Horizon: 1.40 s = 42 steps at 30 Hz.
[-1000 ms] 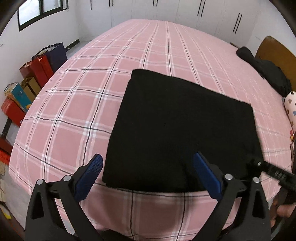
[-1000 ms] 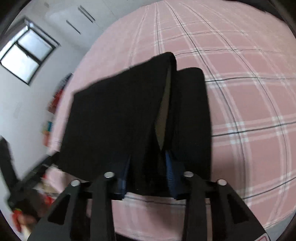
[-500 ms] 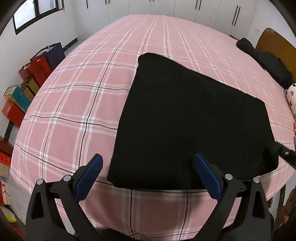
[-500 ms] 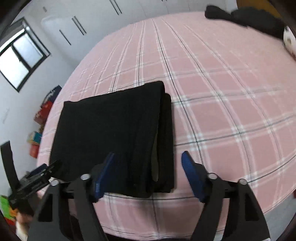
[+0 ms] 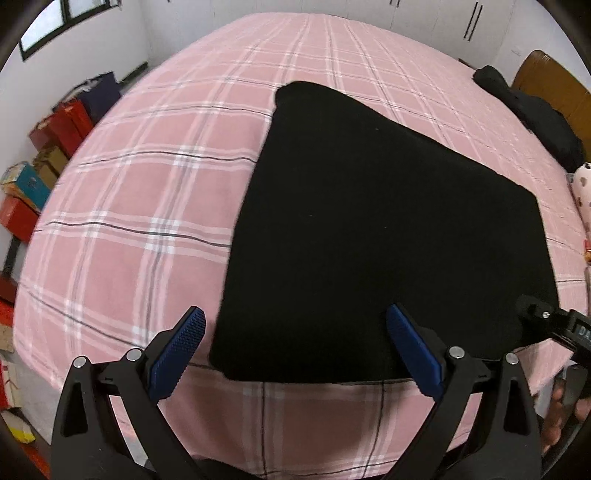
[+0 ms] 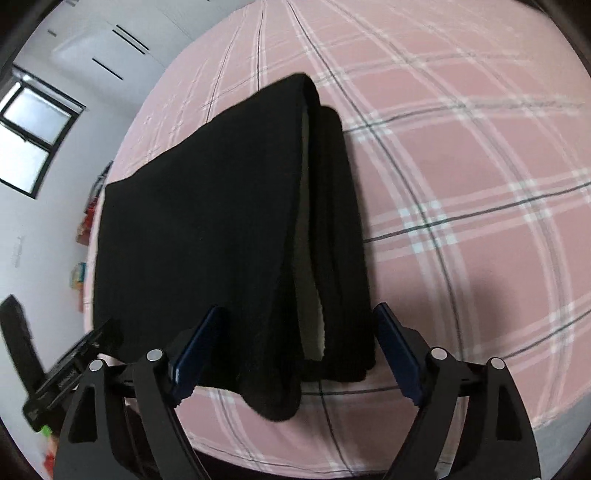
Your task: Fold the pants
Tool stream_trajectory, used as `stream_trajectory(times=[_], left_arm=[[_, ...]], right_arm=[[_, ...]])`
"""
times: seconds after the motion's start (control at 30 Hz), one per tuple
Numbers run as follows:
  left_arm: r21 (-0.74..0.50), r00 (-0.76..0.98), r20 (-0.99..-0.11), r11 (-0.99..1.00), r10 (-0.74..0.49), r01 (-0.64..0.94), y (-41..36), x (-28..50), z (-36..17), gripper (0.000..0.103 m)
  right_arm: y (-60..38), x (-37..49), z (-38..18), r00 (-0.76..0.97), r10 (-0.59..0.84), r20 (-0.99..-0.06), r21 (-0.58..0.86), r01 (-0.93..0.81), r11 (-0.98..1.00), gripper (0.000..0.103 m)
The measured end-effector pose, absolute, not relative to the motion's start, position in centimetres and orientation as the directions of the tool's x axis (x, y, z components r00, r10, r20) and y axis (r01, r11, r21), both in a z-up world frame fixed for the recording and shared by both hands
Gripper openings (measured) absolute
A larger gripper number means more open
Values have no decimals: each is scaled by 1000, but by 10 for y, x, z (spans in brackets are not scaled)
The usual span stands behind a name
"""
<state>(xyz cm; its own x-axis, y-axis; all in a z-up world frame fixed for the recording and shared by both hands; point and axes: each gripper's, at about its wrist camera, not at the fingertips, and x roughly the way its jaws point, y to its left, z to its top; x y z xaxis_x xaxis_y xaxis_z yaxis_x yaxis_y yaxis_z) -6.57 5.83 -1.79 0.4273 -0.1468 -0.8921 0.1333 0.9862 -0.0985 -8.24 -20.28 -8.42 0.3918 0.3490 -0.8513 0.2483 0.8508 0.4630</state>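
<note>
The folded black fabric pants [image 6: 207, 236] hide their inner layers on the pink plaid bedsheet [image 5: 147, 177]; the left gripper [image 5: 295, 354] gapes empty, and the right gripper [image 6: 299, 350] is opening around the pants' edge.

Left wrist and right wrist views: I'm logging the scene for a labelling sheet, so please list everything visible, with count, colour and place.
Folded black fabric pants: one, black, flat on the bed near its front edge.
Pink plaid bedsheet: one, pink with white and dark lines, covering the bed.
Dark clothing pile: one, black, far right by the brown wooden headboard.
Red and blue boxes and bags: several, on the floor left of the bed.
White wardrobe doors: white, back wall.
Window: one, dark frame, left wall.
Left gripper: one, black with blue fingers, open over the pants' front edge.
Right gripper: one, same colours, jaws opening, the pants' corner between the pads, not pressed.
</note>
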Motion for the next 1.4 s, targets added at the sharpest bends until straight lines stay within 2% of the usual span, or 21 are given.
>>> stream_trajectory(times=[0.23, 0.3, 0.43, 0.5, 0.57, 0.6, 0.63, 0.67, 0.73, 0.83, 1.0, 1.1, 1.17, 1.4], left_arm=[[-344, 290, -888, 934, -358, 99, 79, -35, -43, 98], [-366, 282, -882, 926, -377, 93, 81, -28, -48, 98], [-353, 306, -875, 927, -376, 130, 74, -24, -48, 98], [-364, 318, -864, 921, -390, 141, 73, -25, -46, 93], [-371, 324, -857, 916, -400, 151, 71, -26, -43, 72], [-370, 323, -857, 916, -402, 157, 70, -28, -40, 67], [-360, 330, -858, 919, -394, 163, 67, -31, -37, 57], [-338, 339, -862, 925, -378, 172, 64, -34, -32, 48], [-308, 351, -866, 933, -355, 184, 59, -39, -20, 38], [-279, 359, -871, 940, -334, 199, 54, -44, -6, 34], [-242, 316, -900, 948, -299, 208, 47, -64, 4, 34], [-184, 297, -925, 962, -238, 200, 40, -68, -12, 39], [-161, 306, -928, 969, -213, 185, 39, -67, -20, 53], [-156, 303, -932, 974, -200, 165, 41, -54, -34, 75]], right_arm=[[-210, -80, -95, 391, 424, -817, 538, 252, 805, 91], [-207, -79, -97, 395, 443, -805, 556, 239, 796, 98], [-193, -75, -96, 408, 416, -812, 526, 204, 826, 96], [-186, -72, -94, 419, 412, -809, 522, 191, 831, 89], [-186, -69, -94, 432, 429, -793, 541, 177, 822, 72], [-186, -68, -94, 441, 450, -777, 563, 167, 809, 56], [-187, -70, -93, 450, 466, -761, 584, 166, 794, 48], [-190, -71, -91, 457, 468, -756, 590, 167, 790, 46], [-188, -76, -85, 475, 467, -746, 597, 167, 785, 40], [-189, -84, -75, 482, 490, -727, 622, 159, 766, 37], [-192, -98, -80, 427, 493, -758, 610, 196, 768, 38], [-193, -95, -92, 400, 492, -773, 606, 238, 759, 44], [-195, -95, -95, 391, 500, -773, 611, 244, 753, 50], [-200, -102, -106, 367, 517, -773, 618, 256, 743, 61]])
